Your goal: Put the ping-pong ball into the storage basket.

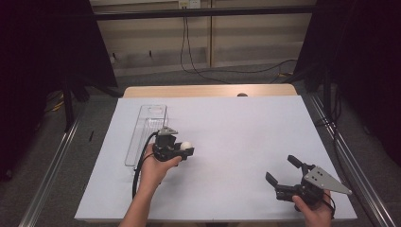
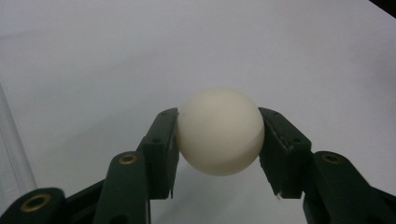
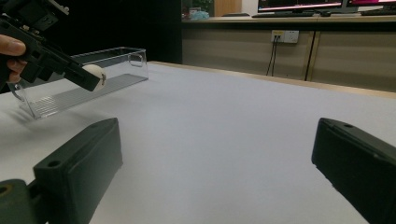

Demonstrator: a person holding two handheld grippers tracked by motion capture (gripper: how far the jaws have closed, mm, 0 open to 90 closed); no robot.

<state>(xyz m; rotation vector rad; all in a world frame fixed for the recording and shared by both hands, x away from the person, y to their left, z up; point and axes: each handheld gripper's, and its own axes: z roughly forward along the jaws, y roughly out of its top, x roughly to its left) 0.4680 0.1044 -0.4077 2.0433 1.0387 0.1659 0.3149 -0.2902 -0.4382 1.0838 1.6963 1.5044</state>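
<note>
A white ball (image 2: 220, 132) sits clamped between the two black jaws of my left gripper (image 1: 187, 149), held just above the white table cover. In the high view the ball (image 1: 187, 145) shows at the gripper's tip, right of a clear plastic tray (image 1: 146, 134). The right gripper view shows the same ball (image 3: 95, 73) in front of that tray (image 3: 79, 79). My right gripper (image 1: 282, 169) rests near the table's front right corner, jaws wide apart with nothing between them; one of its fingers (image 3: 79, 163) rises at the lower left of its own view.
The long clear tray lies lengthwise on the left half of the white cover (image 1: 227, 142). A wooden table edge (image 1: 208, 90) runs along the far side. Metal rails (image 1: 52, 165) flank the table, and cables (image 1: 189, 56) trail on the floor behind.
</note>
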